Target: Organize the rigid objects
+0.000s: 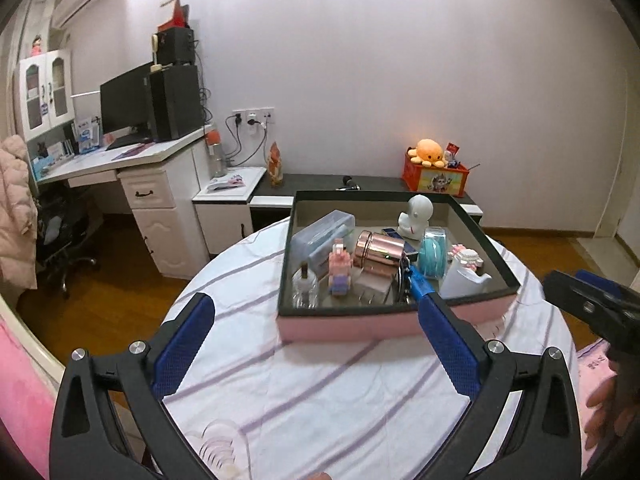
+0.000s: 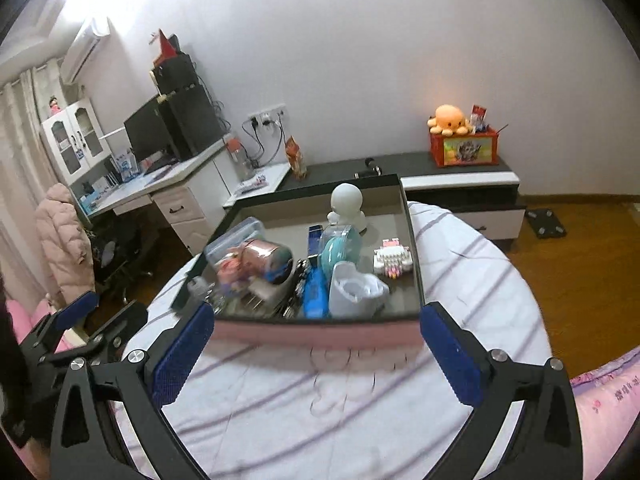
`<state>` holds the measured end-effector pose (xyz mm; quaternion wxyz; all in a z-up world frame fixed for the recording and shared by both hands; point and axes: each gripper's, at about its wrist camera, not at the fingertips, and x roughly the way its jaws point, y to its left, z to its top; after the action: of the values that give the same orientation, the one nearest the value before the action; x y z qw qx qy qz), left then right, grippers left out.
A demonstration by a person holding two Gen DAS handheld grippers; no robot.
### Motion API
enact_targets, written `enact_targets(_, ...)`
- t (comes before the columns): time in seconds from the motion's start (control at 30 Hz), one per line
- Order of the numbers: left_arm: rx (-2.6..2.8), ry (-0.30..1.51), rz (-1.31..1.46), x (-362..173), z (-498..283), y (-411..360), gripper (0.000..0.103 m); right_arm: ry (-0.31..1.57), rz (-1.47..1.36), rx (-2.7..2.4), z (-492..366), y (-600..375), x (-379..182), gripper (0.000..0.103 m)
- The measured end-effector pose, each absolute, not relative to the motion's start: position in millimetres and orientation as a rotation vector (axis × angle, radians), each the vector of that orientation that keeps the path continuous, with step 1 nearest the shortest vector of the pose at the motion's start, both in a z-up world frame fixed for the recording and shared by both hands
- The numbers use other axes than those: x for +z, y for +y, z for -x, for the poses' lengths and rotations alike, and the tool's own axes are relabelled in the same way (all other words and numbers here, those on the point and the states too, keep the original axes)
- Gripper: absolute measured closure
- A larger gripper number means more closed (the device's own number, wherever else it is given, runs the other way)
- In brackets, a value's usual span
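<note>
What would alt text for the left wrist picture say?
An open left gripper hovers empty over a striped tablecloth, facing a pink box crowded with small things: a copper tin, a white figurine, a teal roll.

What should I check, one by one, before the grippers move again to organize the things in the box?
1. Left gripper open, holding nothing: ok.
2. Right gripper open, holding nothing: ok.
3. Pink box resting flat on the striped tablecloth: ok.
4. White figurine upright at the far side: ok.
5. Rose-gold can free to lift: cannot tell, other objects crowd it.
6. Right wrist view sharp: not ok, the box contents are blurred.
</note>
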<state>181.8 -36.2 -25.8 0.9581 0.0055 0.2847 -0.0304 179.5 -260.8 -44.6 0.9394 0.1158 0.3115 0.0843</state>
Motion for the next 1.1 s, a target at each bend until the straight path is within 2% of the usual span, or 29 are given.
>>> enact_targets(0.3,-0.049,0.553,0.01,-16,-118,-28,0.0,0.526,-0.178,0.123,-79,-249,-25,0.0)
enact_targets(0.57,-0.016,0.505,0.009,-8,-67,-20,0.0,0.463,-0.166,0.08,-23,-240,-23,0.0)
enact_targets(0.77,-0.018,0.498,-0.007,-13,-37,-15,0.0,0.451,-0.152,0.1,-17,-231,-23,0.0)
enact_targets(1.1,-0.018,0.484,0.015,-9,-31,-11,0.0,0.456,-0.121,0.119,-11,-217,-23,0.0)
